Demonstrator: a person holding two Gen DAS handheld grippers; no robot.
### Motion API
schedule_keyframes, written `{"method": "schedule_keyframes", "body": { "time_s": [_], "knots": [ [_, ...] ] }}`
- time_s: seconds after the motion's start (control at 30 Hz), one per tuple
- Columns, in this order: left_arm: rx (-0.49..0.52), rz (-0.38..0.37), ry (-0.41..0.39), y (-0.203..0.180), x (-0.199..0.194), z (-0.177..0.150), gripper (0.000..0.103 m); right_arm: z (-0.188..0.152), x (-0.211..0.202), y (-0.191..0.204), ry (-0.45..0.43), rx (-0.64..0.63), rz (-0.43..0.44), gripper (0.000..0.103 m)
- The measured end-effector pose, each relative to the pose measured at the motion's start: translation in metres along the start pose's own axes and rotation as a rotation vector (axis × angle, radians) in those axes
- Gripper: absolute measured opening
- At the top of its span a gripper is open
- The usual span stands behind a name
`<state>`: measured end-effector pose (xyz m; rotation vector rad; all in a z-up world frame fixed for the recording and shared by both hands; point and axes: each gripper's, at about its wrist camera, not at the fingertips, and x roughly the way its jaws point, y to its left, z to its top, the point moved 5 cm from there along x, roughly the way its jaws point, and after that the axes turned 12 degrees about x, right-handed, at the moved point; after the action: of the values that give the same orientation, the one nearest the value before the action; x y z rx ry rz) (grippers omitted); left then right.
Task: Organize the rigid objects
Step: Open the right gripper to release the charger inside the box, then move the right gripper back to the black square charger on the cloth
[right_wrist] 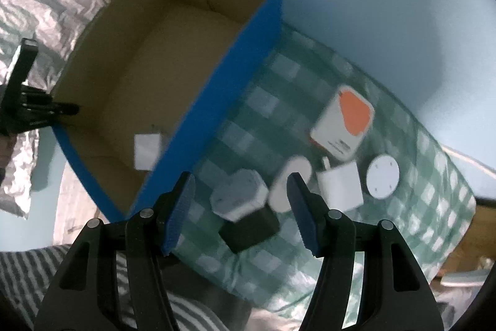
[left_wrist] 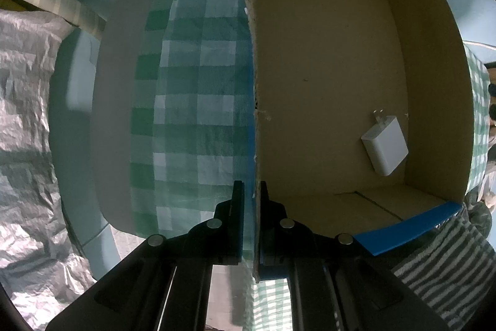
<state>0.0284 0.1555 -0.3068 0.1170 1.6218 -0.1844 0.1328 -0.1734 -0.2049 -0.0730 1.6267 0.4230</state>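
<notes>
My left gripper (left_wrist: 251, 188) is shut on the near left wall of the blue cardboard box (left_wrist: 325, 76). One white charger (left_wrist: 384, 145) lies inside the box, near its right wall. In the right wrist view the box (right_wrist: 217, 76) stands at the left on a green checked cloth (right_wrist: 387, 207), with the charger (right_wrist: 145, 151) inside. My right gripper (right_wrist: 240, 197) is open and empty above a white multi-port adapter (right_wrist: 238, 197) that rests on a black block (right_wrist: 251, 231). A white oval case (right_wrist: 288, 185), a white plug (right_wrist: 341, 188), a white disc (right_wrist: 383, 180) and an orange-and-white box (right_wrist: 344, 123) lie to the right.
The checked cloth (left_wrist: 198, 76) covers a small table whose left edge (left_wrist: 114, 114) drops to a pale floor. Crinkled silver sheeting (left_wrist: 24, 126) lies at the left. A striped fabric (right_wrist: 31, 275) is at the near side. The left gripper's body (right_wrist: 21, 101) shows at the box's far wall.
</notes>
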Motion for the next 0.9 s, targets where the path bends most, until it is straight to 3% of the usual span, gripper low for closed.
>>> {"method": "schedule_keyframes", "body": {
  "time_s": [0.43, 0.63, 0.9],
  "knots": [
    [0.002, 0.007, 0.0, -0.002, -0.002, 0.003, 0.008, -0.049, 0.055, -0.029, 0.172, 0.123, -0.055, 0.062],
    [0.011, 0.008, 0.004, -0.003, -0.004, 0.005, 0.008, -0.062, 0.077, -0.035, 0.207, 0.179, -0.106, 0.062],
    [0.013, 0.012, 0.001, -0.004, -0.006, 0.006, 0.008, -0.065, 0.081, -0.042, 0.212, 0.296, -0.049, 0.064]
  ]
}}
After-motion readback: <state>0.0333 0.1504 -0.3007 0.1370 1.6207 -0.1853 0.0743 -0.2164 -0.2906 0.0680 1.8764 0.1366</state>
